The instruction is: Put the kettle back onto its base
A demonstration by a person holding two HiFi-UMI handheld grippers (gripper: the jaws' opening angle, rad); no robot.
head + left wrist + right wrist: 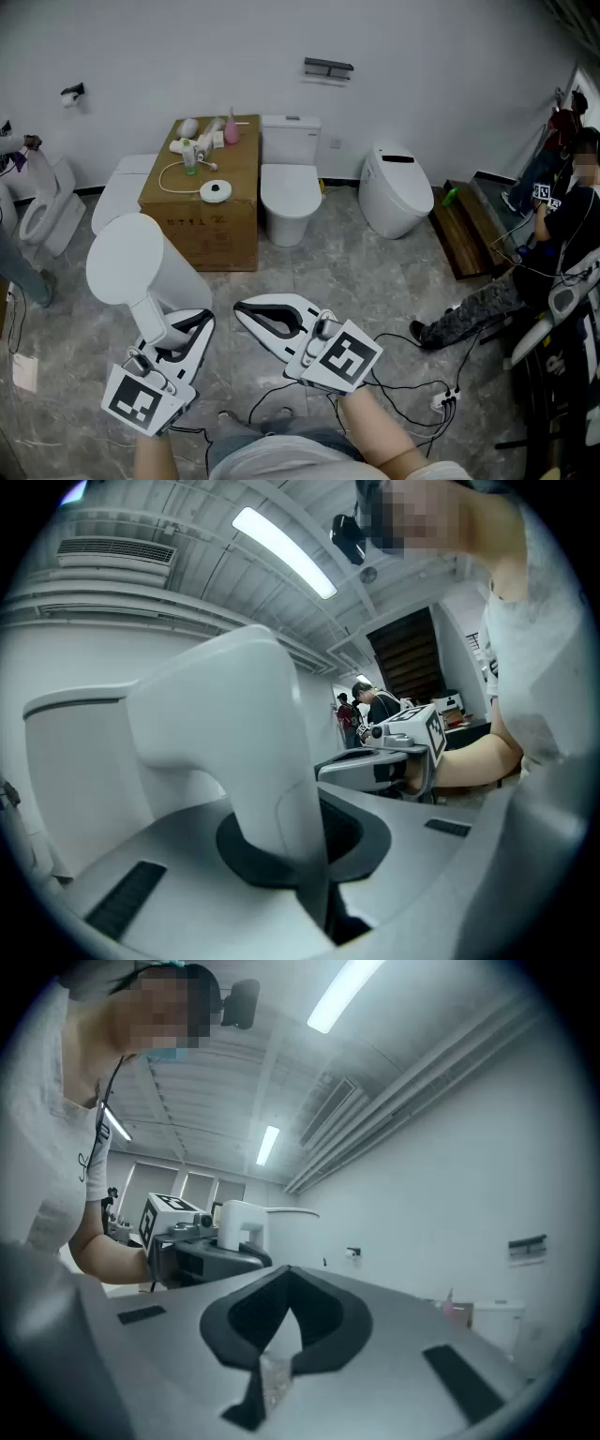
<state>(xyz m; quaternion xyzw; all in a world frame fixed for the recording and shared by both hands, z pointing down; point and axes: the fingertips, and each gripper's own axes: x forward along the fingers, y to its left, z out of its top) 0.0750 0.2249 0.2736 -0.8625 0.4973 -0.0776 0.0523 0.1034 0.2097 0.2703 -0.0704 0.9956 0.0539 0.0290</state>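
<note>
The left gripper point(190, 326) has its fingers clamped on the white kettle's point(127, 262) handle. The right gripper point(246, 314) is closed and empty (kettle base point(216, 191) sits near the cardboard box's point(202, 239) front edge).

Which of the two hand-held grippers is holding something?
The left hand-held gripper, clamped on the handle of the white kettle. The right hand-held gripper is shut, empty.

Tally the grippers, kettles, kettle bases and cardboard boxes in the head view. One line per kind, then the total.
Grippers: 2, the left gripper and the right gripper
Kettle: 1
Kettle base: 1
Cardboard box: 1
Total: 5
</note>
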